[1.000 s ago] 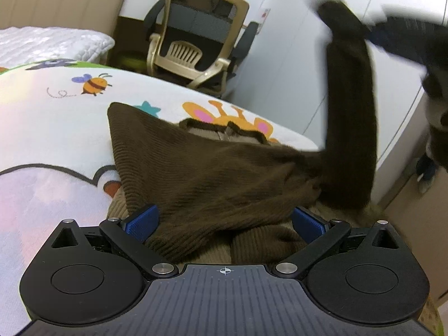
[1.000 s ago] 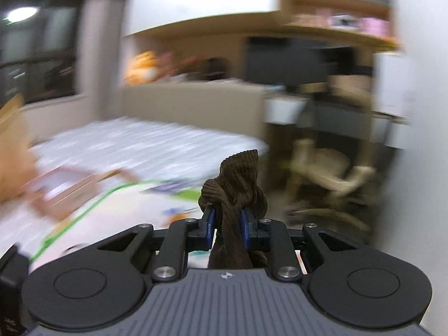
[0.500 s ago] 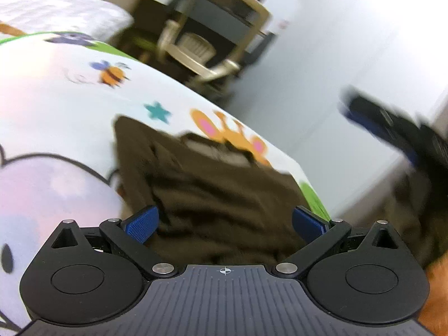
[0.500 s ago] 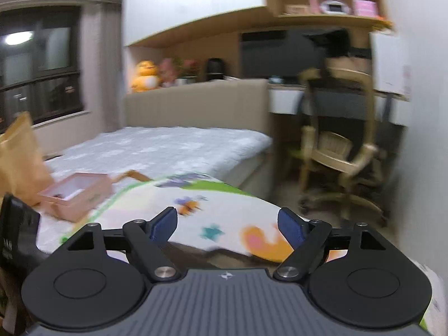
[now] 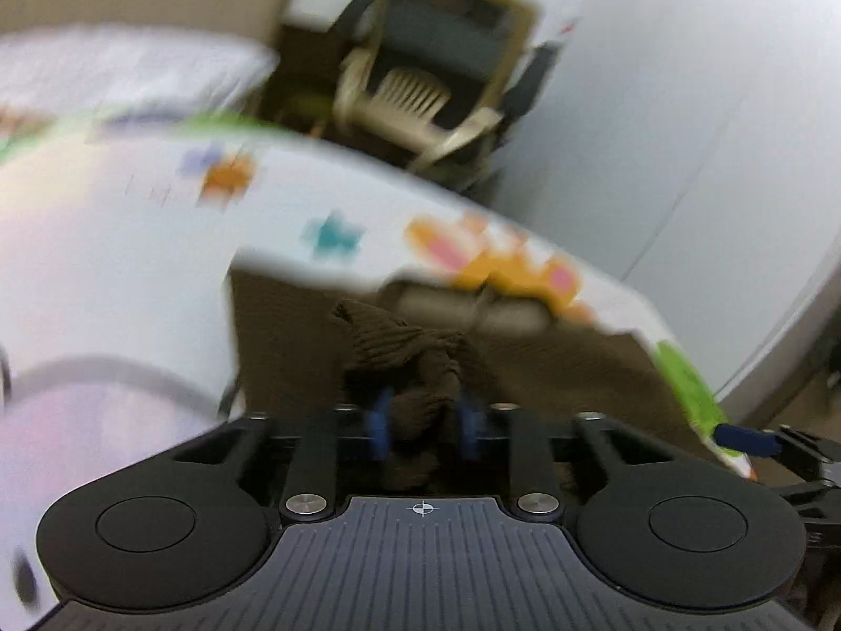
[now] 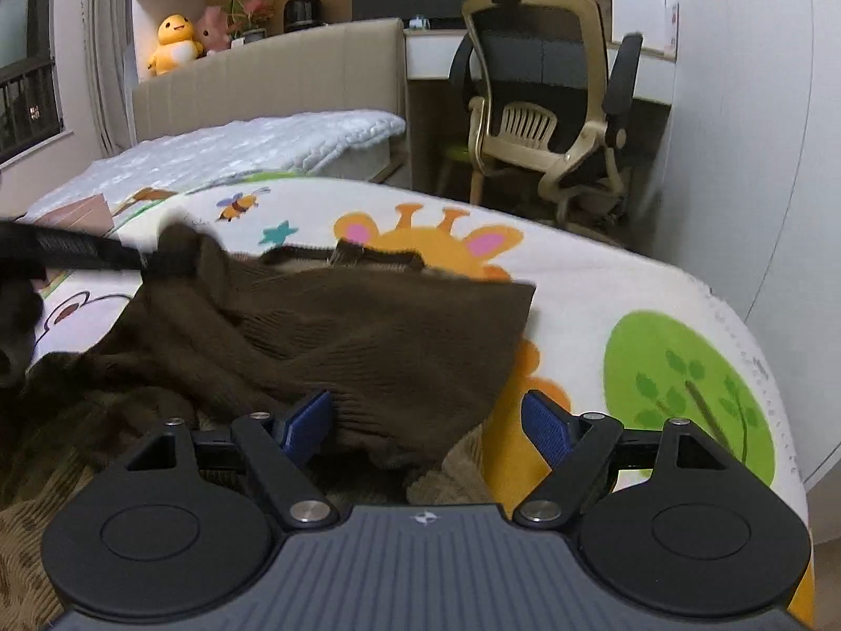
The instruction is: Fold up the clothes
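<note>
Bedroom setup: a bed with a cartoon-print blanket over it (giraffe, bee, green tree), a beige headboard behind, and a mesh office chair tucked at a desk in the back. Yellow plush toy sits up on the ledge above the headboard.

Brown ribbed sweater is lying mostly flat on the blanket, neckline pointing away toward the giraffe print, with its near edge bunched up by the cameras.

Left hand-held gripper has a wad of the sweater between its blue pads, jaws closing in on it and already squeezing the knit. From the right wrist view you can see that same corner of the sweater lifted off the blanket at the far left. Left view is pretty motion-blurred though.

Right hand-held gripper is spread wide, blue pads well apart, hovering low over the sweater's near hem with fabric below the gap but nothing pinched.
</note>
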`<state>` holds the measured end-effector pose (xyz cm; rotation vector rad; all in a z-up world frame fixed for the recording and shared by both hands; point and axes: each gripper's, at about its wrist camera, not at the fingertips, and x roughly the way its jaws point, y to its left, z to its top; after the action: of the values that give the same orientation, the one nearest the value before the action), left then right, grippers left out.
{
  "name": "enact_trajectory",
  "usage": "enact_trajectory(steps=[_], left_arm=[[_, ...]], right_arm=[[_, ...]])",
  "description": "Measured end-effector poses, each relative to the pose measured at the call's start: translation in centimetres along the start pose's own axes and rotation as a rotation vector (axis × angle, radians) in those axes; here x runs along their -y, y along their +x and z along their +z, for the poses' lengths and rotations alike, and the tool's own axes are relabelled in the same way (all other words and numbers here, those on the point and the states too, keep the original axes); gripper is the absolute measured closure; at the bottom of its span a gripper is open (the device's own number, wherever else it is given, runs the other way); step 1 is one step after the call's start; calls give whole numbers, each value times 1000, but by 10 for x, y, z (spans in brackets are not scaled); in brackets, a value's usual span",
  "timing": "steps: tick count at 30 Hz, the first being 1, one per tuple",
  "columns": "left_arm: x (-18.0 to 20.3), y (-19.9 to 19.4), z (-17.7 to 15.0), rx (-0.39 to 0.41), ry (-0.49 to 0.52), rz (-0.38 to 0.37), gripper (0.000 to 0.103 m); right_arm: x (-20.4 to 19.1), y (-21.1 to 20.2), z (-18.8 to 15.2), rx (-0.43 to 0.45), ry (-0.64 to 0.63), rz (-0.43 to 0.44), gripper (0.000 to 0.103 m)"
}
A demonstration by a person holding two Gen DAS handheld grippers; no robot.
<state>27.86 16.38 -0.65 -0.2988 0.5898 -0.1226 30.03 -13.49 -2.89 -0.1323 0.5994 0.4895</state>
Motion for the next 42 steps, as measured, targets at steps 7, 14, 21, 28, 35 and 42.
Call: enact_trajectory(steps=[7,14,21,28,35,42], left_arm=[[4,0,7,19,187,96,76],[-18,2,-12,-98,199,147,41],[-70,-23,36,-101,-126,25,11],[-88,26,31,-165,-287,44,10],[-72,36,22,-116,-204,63,52],[-46,-17,24,-37,-63,-22,86]], right_arm=[[-8,13,27,49,-57,-44,23],[15,55,32,-151,-69,-60,24],[64,28,81,-69,159,59,24],[70,103,76,-136,242,5,30],[37,120,61,-155,131,36,88],[34,-4,57,8,93,125,90]])
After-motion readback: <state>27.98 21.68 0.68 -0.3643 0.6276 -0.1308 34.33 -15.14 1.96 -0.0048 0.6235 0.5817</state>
